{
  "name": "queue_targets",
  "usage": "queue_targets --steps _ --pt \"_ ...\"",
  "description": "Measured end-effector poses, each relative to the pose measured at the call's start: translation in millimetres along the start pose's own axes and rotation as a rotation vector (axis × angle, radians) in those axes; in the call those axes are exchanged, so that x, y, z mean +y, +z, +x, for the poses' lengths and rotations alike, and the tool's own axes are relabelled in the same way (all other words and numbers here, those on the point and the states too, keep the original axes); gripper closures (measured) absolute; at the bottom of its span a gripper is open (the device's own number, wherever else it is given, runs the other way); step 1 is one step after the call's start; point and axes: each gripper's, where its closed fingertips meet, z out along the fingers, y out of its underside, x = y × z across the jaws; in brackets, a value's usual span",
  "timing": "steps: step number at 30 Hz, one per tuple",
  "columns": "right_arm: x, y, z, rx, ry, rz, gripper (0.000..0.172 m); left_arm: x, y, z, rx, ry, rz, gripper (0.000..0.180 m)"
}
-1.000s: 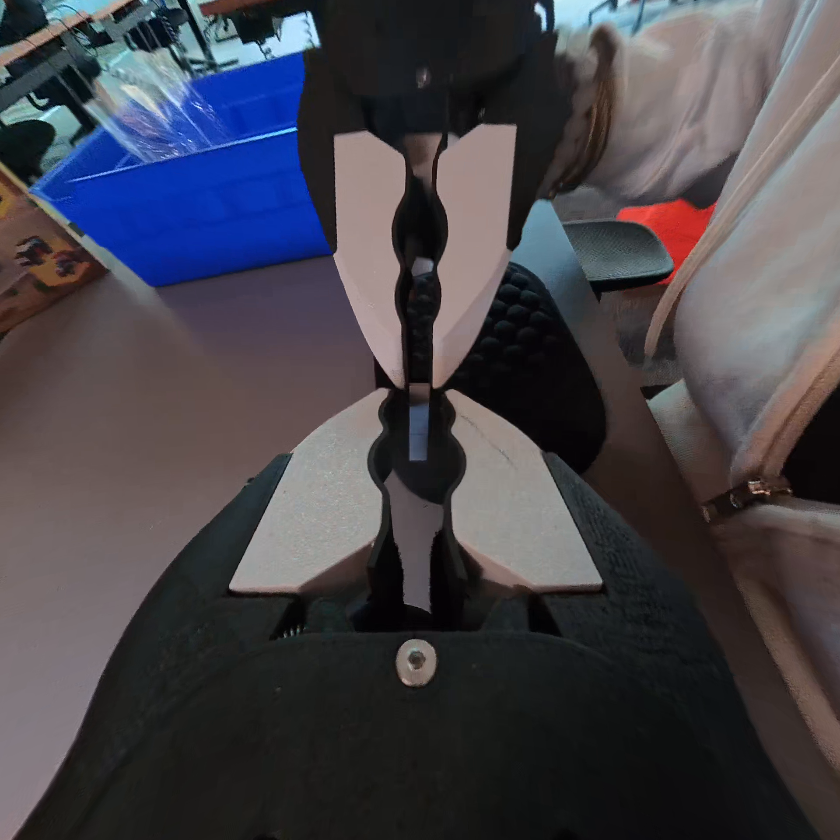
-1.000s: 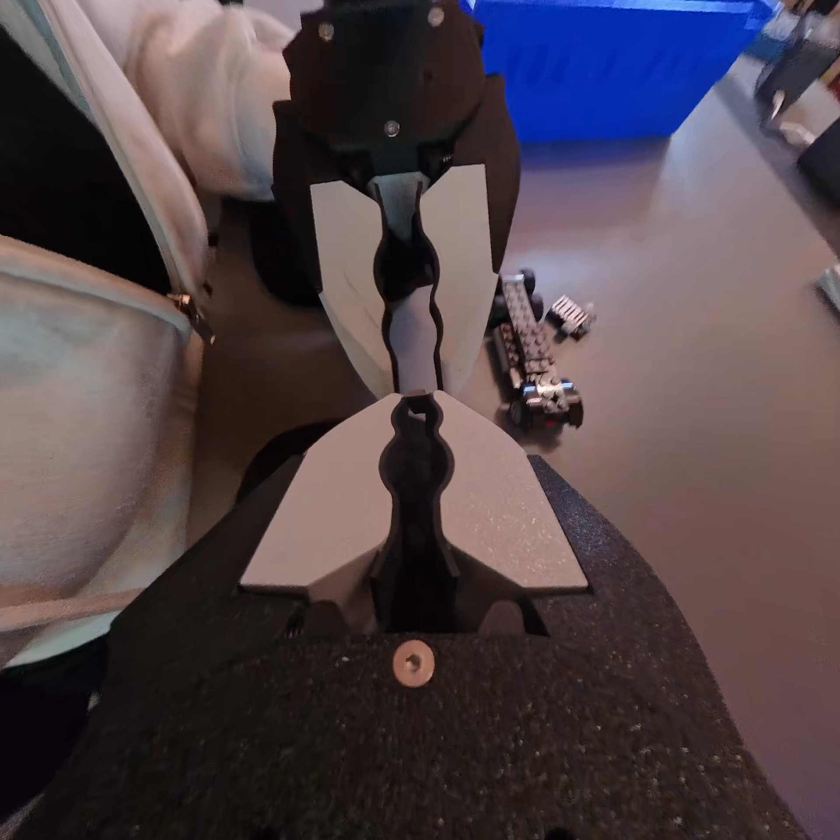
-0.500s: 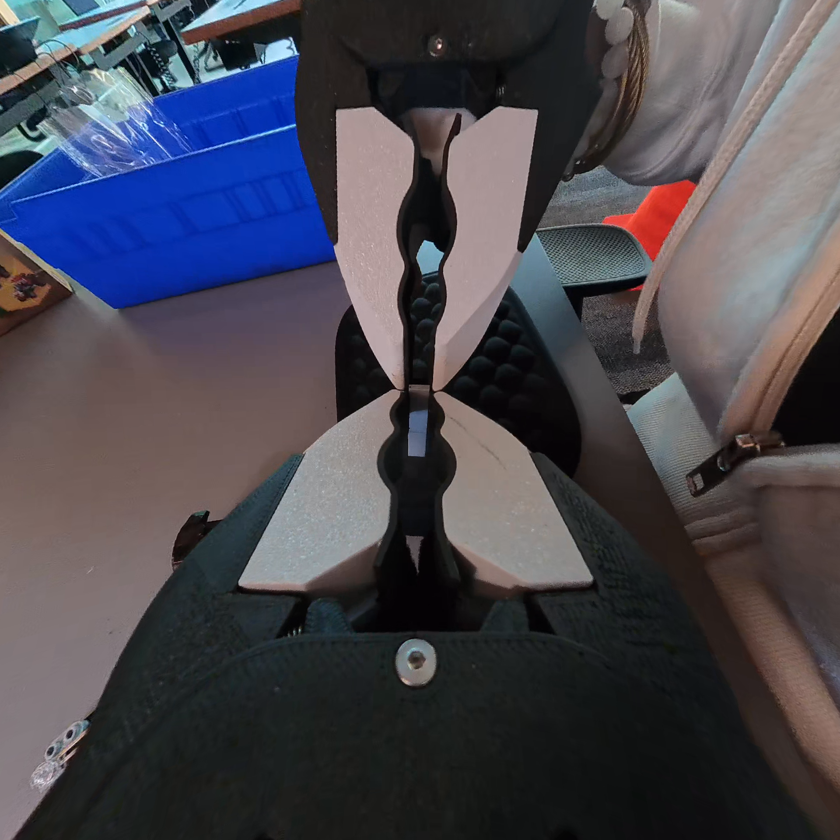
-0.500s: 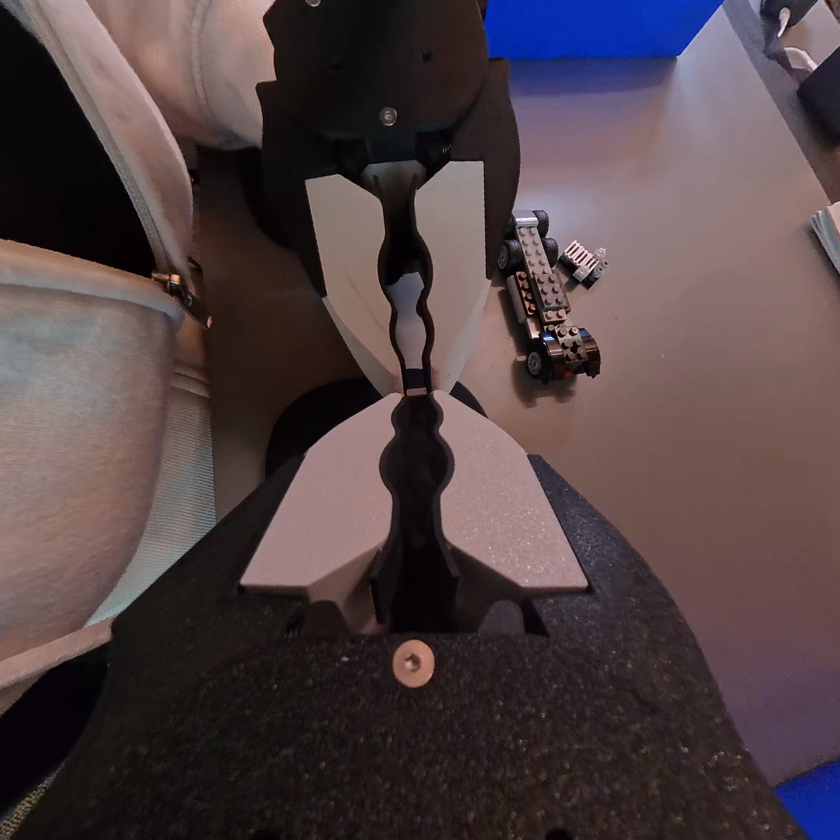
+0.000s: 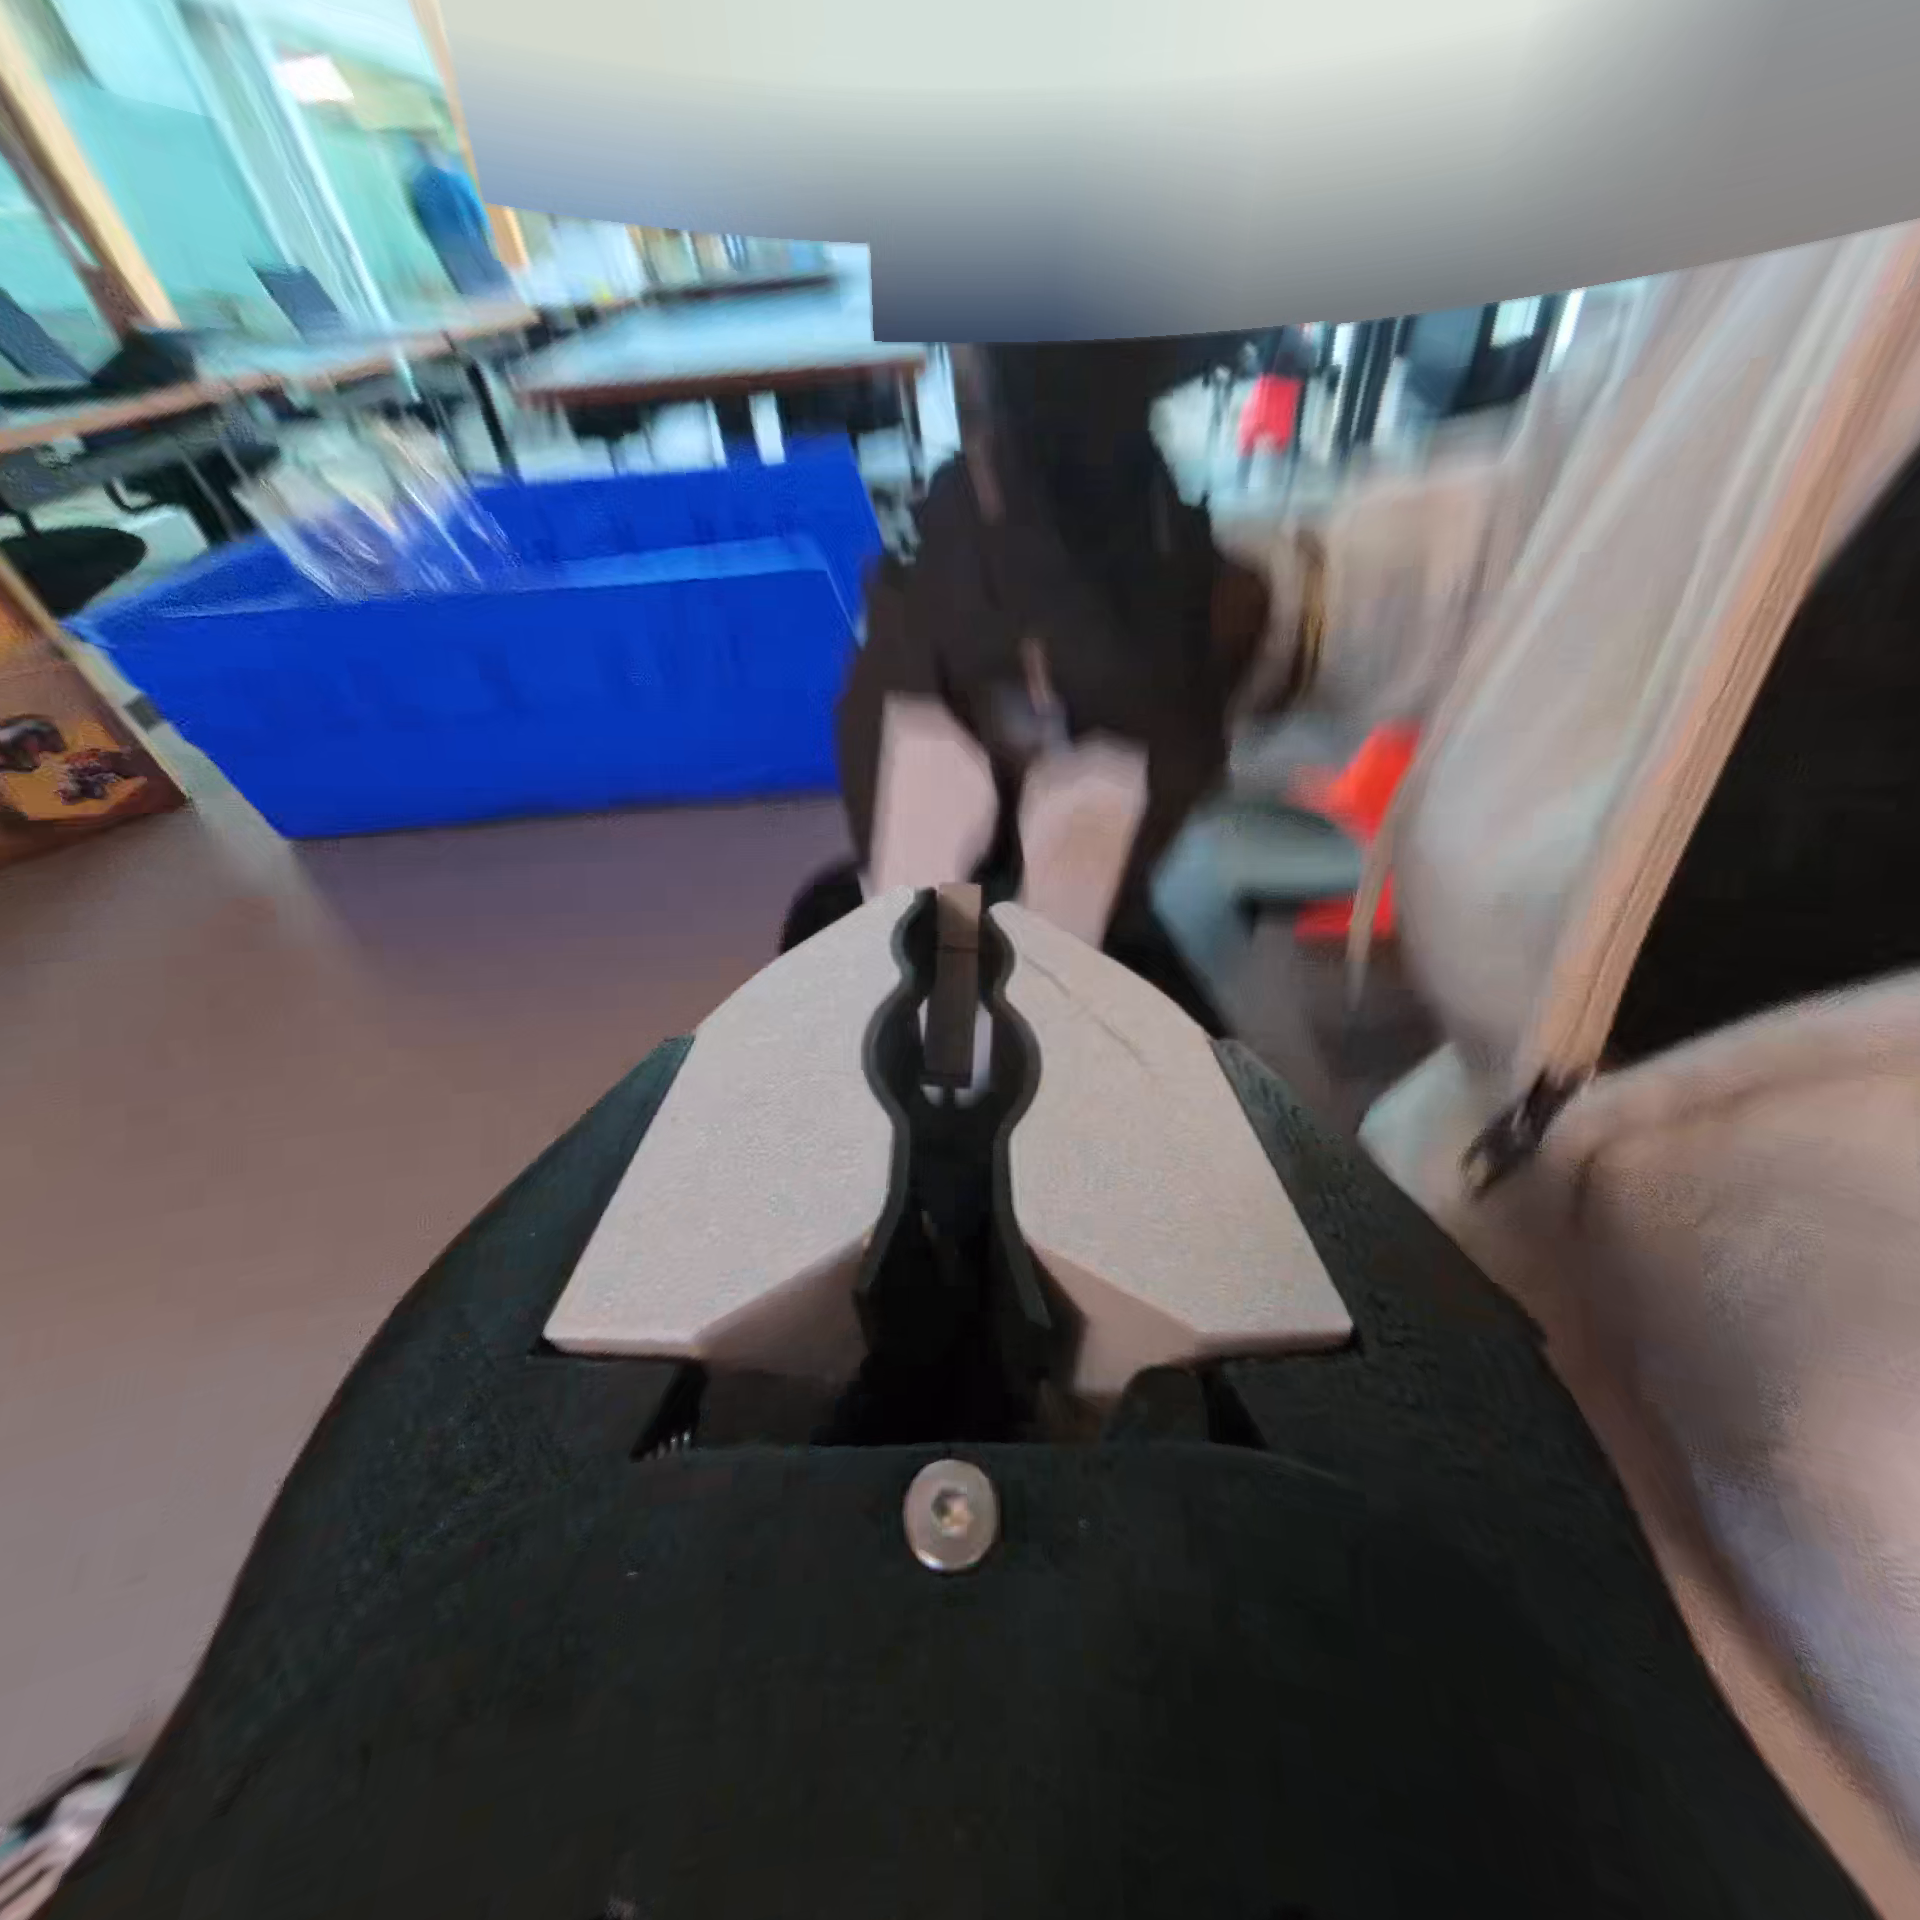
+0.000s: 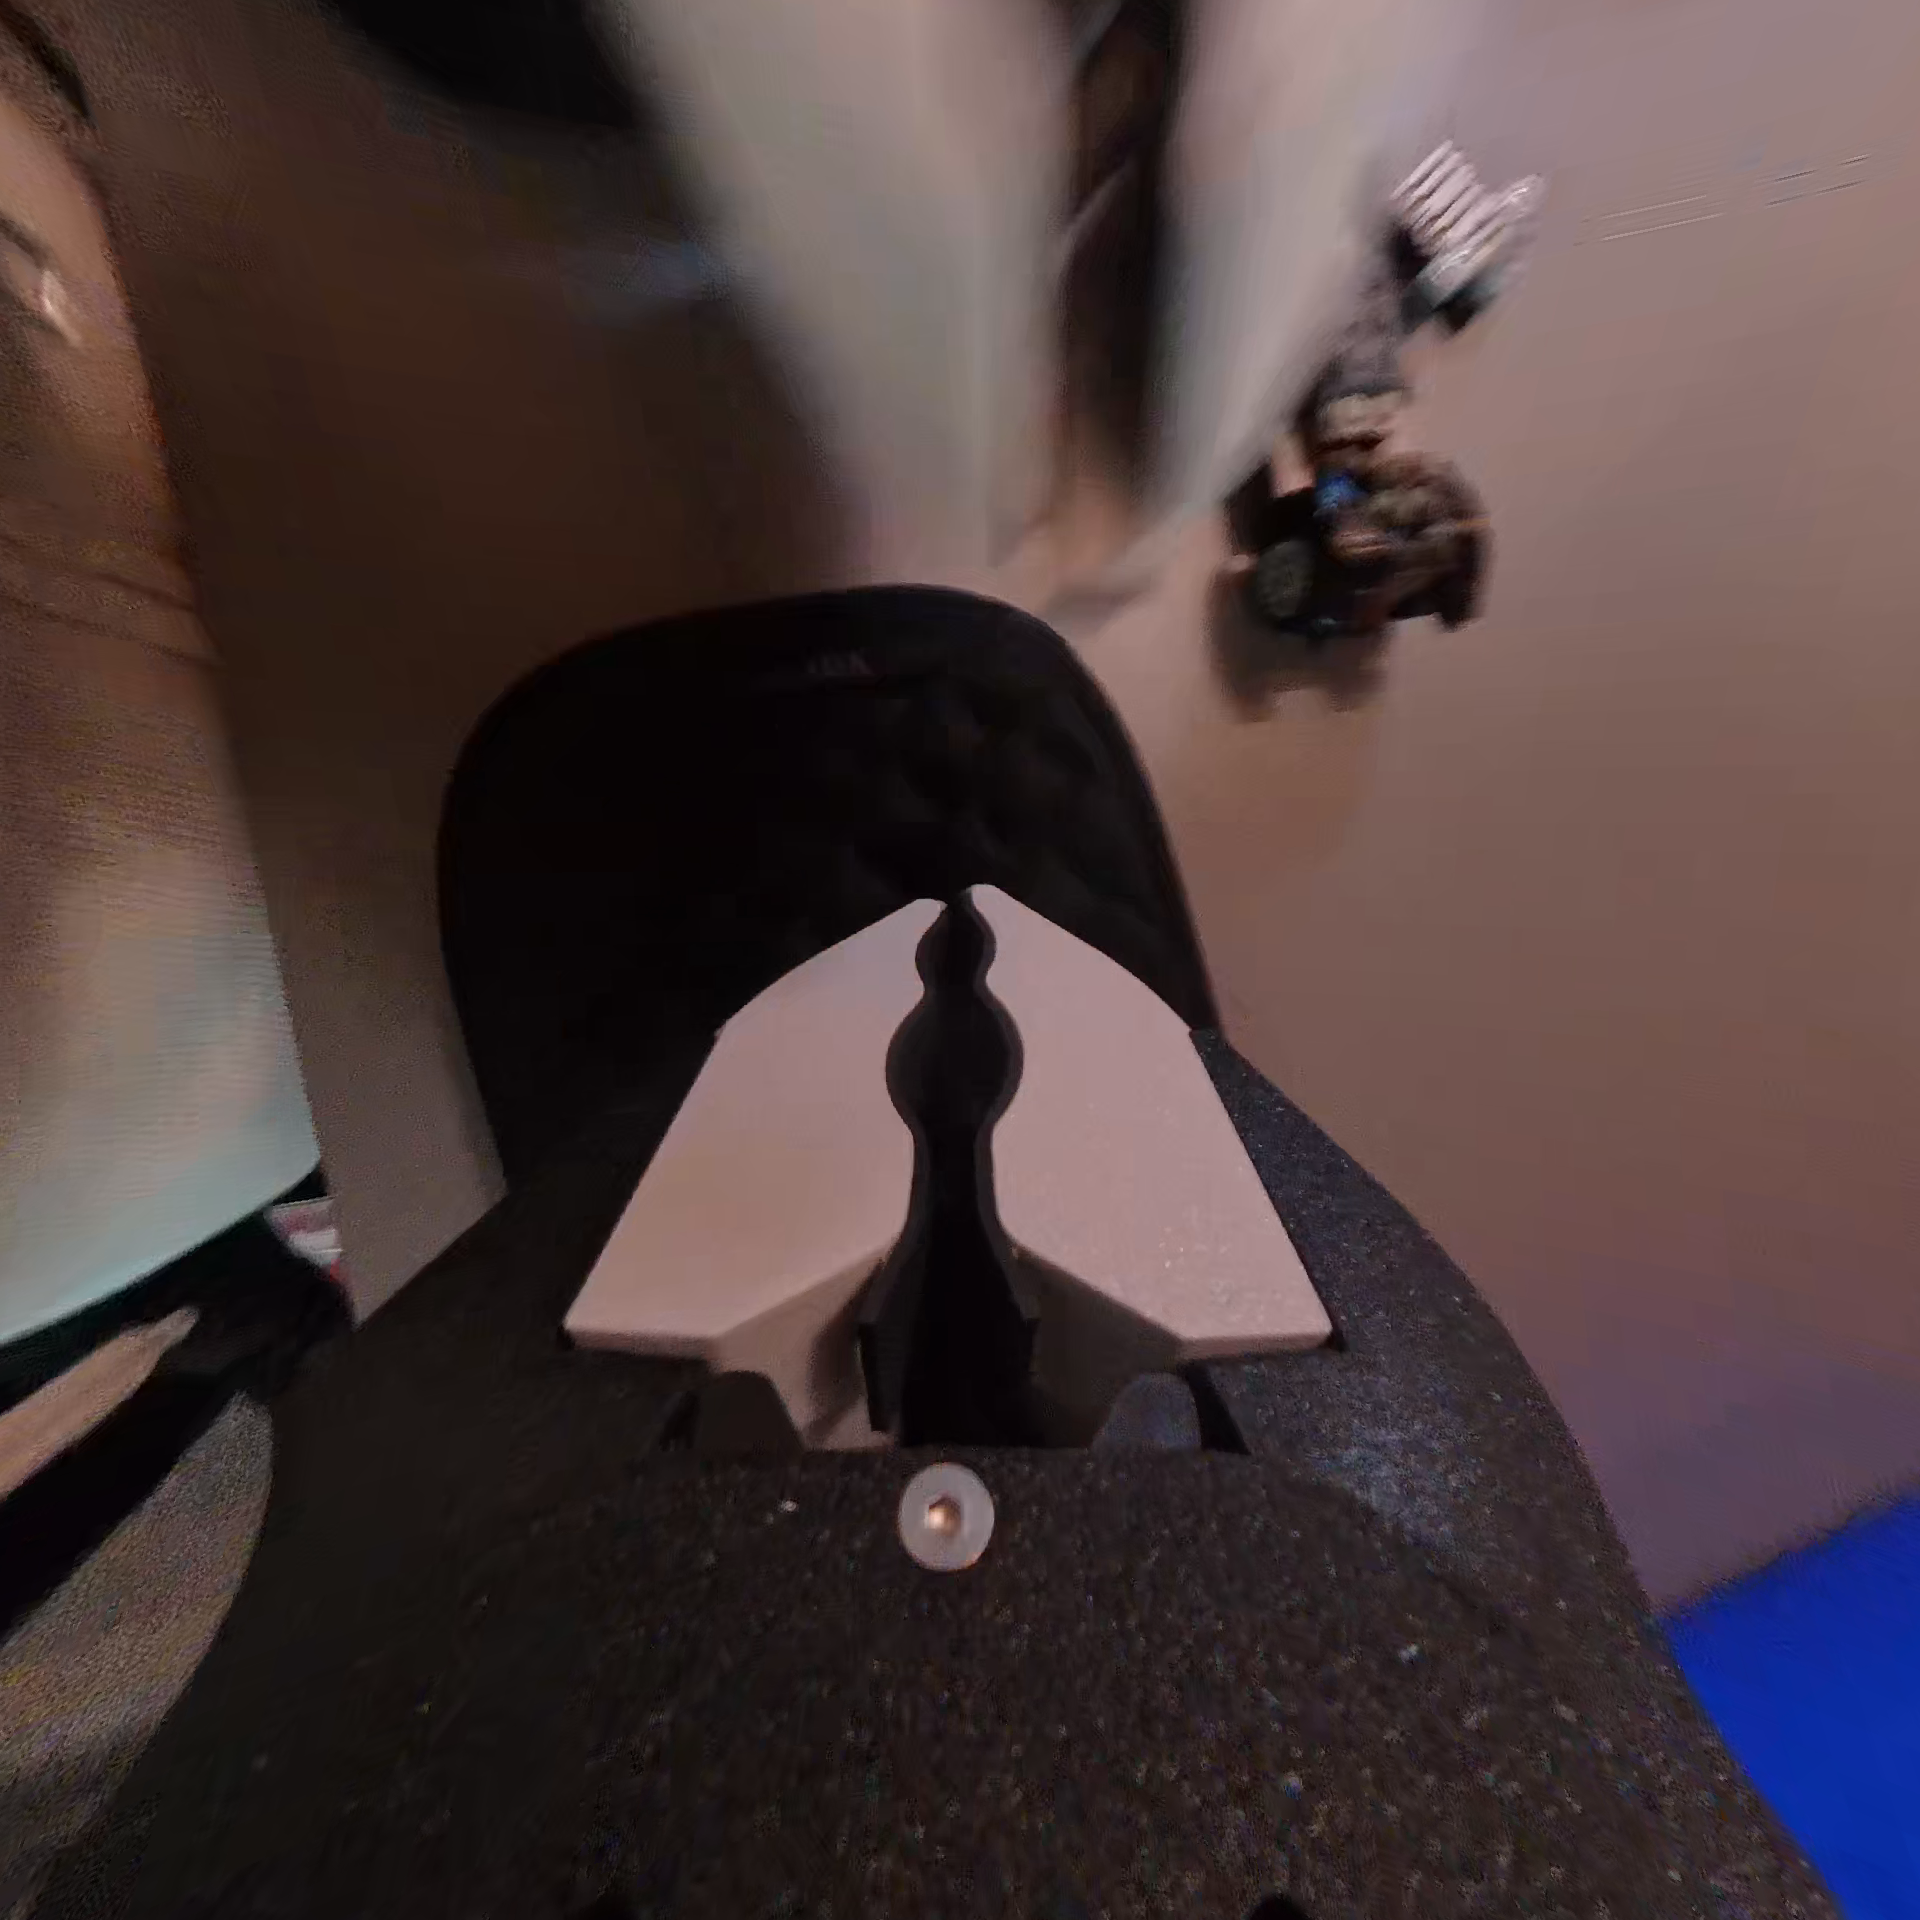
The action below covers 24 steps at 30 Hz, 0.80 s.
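In the left wrist view my left gripper (image 5: 956, 920) is shut on a small flat grey piece (image 5: 954, 966) that stands upright between its fingertips. My right gripper (image 5: 1003, 831) shows blurred just beyond it, tips down and apart from it. In the right wrist view my right gripper (image 6: 961, 906) is shut with its tips together and nothing between them, above a black bumpy pad (image 6: 727, 810). The left gripper's pale fingers (image 6: 894, 260) are a blur higher up. A dark toy brick car (image 6: 1361, 540) lies on the table to the right.
A blue bin (image 5: 499, 686) stands at the back of the brown table (image 5: 312, 1039), and a printed box (image 5: 62, 769) sits at the left edge. A person's pale zipped jacket (image 5: 1714, 727) fills the right side. A small ribbed brick piece (image 6: 1455, 218) lies beyond the car. My right fingertips sit around 8 centimetres from my left ones.
The grippers met tip to tip on the grey piece, and the left one closed on it. They have now pulled apart; the piece stays with the left and the right pads have come together on air.
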Motion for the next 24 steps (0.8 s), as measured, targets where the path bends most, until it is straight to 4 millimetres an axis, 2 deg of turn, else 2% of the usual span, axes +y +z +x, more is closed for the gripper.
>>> queue_targets --steps 1,2,3,5,6,9,11,13,24 --pt "-3.7 1.8 -1.2 0.004 0.021 0.073 0.172 -13.7 -8.3 -11.2 -0.029 -0.061 0.077 0.174" --pt "-6.3 -5.0 -0.8 -0.032 0.087 0.119 0.172 -8.5 -14.2 -24.8 -0.096 -0.036 0.045 0.174" --pt "-13.5 -13.3 5.0 -0.037 0.159 0.203 0.172 -2.3 -16.7 -29.5 -0.127 -0.023 0.019 0.174" --pt "-15.6 -25.6 24.1 0.011 0.244 0.303 0.172 -2.6 -15.0 -22.7 -0.096 -0.056 0.038 0.173" --pt "-22.5 -31.6 25.4 -0.014 0.265 0.372 0.171 -7.8 -15.3 -22.7 -0.097 -0.056 0.075 0.173" --pt "-67.6 -64.6 27.9 -0.107 0.387 0.780 0.156 -31.2 -20.6 -26.7 -0.061 -0.180 0.247 0.173" --pt "-78.7 -75.9 32.4 -0.145 0.469 0.942 0.154 -38.0 -21.1 -25.6 -0.037 -0.224 0.293 0.173" --pt "-82.7 -75.0 30.9 -0.182 0.492 0.981 0.154 -38.6 -19.2 -22.3 -0.022 -0.237 0.295 0.173" --pt "-87.4 -69.5 25.2 -0.240 0.408 0.954 0.160 -29.9 -13.5 -13.9 0.025 -0.230 0.238 0.173"
